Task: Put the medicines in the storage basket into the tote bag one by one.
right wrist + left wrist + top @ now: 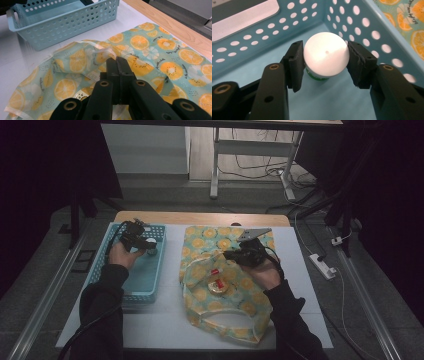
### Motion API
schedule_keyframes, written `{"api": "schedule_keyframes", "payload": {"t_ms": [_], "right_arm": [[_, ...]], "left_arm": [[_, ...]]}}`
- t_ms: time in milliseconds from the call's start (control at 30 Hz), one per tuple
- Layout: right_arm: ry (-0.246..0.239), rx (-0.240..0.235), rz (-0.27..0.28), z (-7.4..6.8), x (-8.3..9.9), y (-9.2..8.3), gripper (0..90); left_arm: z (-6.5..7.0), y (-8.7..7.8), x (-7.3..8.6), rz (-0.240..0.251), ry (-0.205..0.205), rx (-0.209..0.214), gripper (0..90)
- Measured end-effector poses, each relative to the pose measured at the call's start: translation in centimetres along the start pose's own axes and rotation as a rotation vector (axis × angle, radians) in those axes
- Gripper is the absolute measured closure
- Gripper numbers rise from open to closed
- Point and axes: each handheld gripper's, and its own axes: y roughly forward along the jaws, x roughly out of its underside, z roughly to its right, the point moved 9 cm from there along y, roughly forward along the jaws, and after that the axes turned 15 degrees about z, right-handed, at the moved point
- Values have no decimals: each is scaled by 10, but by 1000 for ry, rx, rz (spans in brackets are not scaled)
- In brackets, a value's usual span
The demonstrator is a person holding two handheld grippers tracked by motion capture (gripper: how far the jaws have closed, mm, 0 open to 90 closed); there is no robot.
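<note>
The right gripper (pixel 117 62) pinches the orange-print bag (pixel 155 57) at frame center; a blue basket (pixel 67 22) sits upper left on the tabletop (pixel 15 62).
</note>
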Motion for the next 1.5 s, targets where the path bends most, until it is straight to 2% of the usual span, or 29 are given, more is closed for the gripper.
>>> {"api": "schedule_keyframes", "payload": {"t_ms": [400, 633, 800, 1100, 1367, 1500], "right_arm": [[2, 1, 2, 0, 0, 0, 895], [3, 2, 5, 0, -1, 0, 895], [2, 1, 3, 0, 0, 0, 895], [2, 2, 4, -1, 0, 1, 895], [2, 1, 2, -1, 0, 2, 895], [3, 2, 2, -1, 0, 2, 895]], "left_arm": [[17, -24, -14, 39, 14, 44, 501], [26, -38, -17, 47, 37, 63, 502], [35, -47, -18, 61, 47, 92, 502], [51, -62, -19, 68, 97, 102, 502], [58, -77, -22, 91, 83, 128, 502], [66, -83, -24, 104, 89, 153, 502]]}}
